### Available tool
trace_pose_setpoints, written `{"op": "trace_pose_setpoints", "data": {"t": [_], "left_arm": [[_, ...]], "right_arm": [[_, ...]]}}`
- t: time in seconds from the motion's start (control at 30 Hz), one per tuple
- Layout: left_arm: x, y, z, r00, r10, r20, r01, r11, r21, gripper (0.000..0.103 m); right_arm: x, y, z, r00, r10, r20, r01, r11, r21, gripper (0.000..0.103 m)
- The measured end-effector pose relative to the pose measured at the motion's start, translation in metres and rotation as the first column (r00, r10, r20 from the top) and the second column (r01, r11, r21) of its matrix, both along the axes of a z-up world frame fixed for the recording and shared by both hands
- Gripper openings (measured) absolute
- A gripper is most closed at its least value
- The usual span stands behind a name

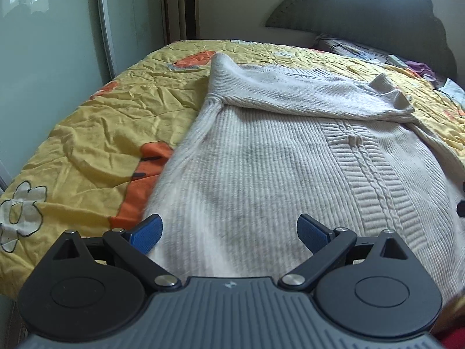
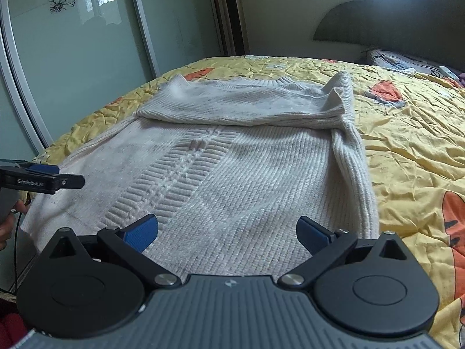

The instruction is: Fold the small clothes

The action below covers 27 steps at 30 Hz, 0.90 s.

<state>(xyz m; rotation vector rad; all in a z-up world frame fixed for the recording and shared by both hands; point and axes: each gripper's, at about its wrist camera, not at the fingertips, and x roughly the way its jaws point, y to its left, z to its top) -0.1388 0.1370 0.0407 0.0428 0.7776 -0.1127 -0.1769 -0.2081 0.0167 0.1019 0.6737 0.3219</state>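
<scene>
A cream knitted sweater (image 1: 276, 157) (image 2: 232, 163) lies flat on the bed, hem toward me, with both sleeves folded across the chest. My left gripper (image 1: 229, 232) hovers open over the sweater's lower left part, blue pads wide apart, nothing between them. Over the lower right part my right gripper (image 2: 228, 232) also stands open and empty. The left gripper (image 2: 43, 179) appears from the side at the left edge of the right wrist view, above the sweater's left hem corner.
A yellow bedspread (image 1: 96, 122) (image 2: 407, 133) with orange and white prints covers the bed. A dark headboard (image 1: 377, 20) and pillow (image 1: 348, 48) lie at the far right. Sliding wardrobe doors (image 2: 72, 58) stand left of the bed. A hand (image 2: 8, 224) shows at the left edge.
</scene>
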Motion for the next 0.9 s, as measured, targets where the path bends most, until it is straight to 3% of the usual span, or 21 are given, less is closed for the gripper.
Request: {"op": "trace_pose_setpoints", "data": {"t": [0.23, 0.37, 0.5, 0.63, 0.9], "left_arm": [[-0.018, 0.041, 0.008, 0.999, 0.018, 0.049, -0.018, 1.0, -0.002, 0.1], [-0.017, 0.065, -0.001, 1.0, 0.003, 0.005, -0.002, 0.992, -0.123, 0.1], [-0.013, 0.076, -0.014, 0.999, 0.007, -0.052, -0.02, 0.968, -0.25, 0.1], [-0.016, 0.075, -0.017, 0.997, -0.028, -0.072, 0.006, 0.955, -0.298, 0.1], [-0.012, 0.079, -0.022, 0.988, -0.128, -0.089, 0.076, 0.895, -0.439, 0.1]], "right_arm": [[-0.005, -0.03, -0.003, 0.998, -0.067, -0.017, 0.067, 0.997, 0.038, 0.102], [-0.009, -0.048, -0.003, 0.996, -0.085, -0.028, 0.087, 0.994, 0.072, 0.099], [-0.014, -0.068, -0.006, 0.992, -0.112, -0.066, 0.119, 0.985, 0.123, 0.097], [-0.021, -0.084, -0.009, 0.982, -0.163, -0.093, 0.173, 0.978, 0.114, 0.096], [-0.031, -0.093, -0.031, 0.972, 0.046, -0.231, 0.04, 0.934, 0.354, 0.069]]}}
